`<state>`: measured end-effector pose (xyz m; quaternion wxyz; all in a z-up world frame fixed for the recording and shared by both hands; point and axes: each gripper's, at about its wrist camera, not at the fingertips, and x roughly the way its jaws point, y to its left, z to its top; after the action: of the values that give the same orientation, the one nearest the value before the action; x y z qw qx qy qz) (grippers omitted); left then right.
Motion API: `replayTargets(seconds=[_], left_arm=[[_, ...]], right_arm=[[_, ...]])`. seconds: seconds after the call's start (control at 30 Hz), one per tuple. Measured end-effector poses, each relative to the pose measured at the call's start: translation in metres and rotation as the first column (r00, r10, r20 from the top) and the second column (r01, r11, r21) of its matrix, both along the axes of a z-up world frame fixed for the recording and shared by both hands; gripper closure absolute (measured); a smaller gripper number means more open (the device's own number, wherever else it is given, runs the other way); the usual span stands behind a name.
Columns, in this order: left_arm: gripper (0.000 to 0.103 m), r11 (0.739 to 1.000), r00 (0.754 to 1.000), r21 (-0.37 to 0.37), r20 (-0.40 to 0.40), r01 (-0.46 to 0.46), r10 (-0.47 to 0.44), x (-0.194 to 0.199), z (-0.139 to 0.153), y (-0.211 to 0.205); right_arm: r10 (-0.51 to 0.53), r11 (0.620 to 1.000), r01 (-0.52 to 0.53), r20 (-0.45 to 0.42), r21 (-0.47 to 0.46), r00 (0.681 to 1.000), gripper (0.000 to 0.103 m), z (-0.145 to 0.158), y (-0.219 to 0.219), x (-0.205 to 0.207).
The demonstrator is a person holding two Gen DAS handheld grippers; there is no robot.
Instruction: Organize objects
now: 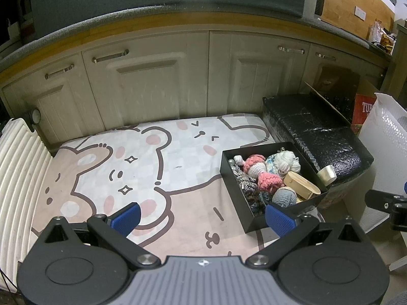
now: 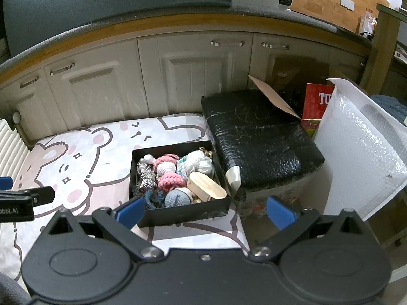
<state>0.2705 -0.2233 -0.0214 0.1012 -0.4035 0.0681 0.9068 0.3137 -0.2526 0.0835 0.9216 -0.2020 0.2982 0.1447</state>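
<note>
Beside a black wrapped bundle (image 2: 262,142) and white bubble mailer (image 2: 361,157), our black box (image 2: 185,212) of crocheted toys (image 2: 169,178) rests on the bear mat (image 1: 122,152), just ahead of our right gripper (image 2: 204,212) and right of our left gripper (image 1: 202,218), both spread wide and empty.

mat (image 1: 178,193): pale pink and white checks, cartoon bears outlined in brown, rose cheeks.
box (image 2: 185,211): plain black walls.
crochet pieces in the box: two pink (image 2: 171,181), one white with a pink cap (image 2: 166,169), one grey-blue (image 2: 178,197).
rope toy (image 2: 147,178): black and white stripes.
yarn ball (image 1: 286,161): cream.
oval wooden case (image 2: 207,189): pale tan.
wrapped parcel (image 2: 259,137): glossy black, bubbled texture.
mailer (image 2: 361,152): white, bubble pattern.
carton (image 2: 316,101): red with white letters.
cabinet doors (image 1: 152,84): off-white, silver handles.
counter edge (image 1: 178,24): amber wood under grey.
left gripper (image 1: 203,214) and right gripper (image 2: 204,212): black bodies, blue ribbed pads.
radiator (image 1: 17,178): cream ribs.
</note>
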Motion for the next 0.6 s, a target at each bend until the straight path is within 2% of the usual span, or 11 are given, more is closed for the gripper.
replayTargets(seconds=[0.6], left_arm=[[0.000, 1.000, 1.000, 0.003, 0.008, 0.003, -0.003, 0.0009, -0.0012, 0.0006]], right_arm=[[-0.002, 1.000, 0.002, -0.003, 0.002, 1.000, 0.000, -0.0015, -0.0007, 0.0004]])
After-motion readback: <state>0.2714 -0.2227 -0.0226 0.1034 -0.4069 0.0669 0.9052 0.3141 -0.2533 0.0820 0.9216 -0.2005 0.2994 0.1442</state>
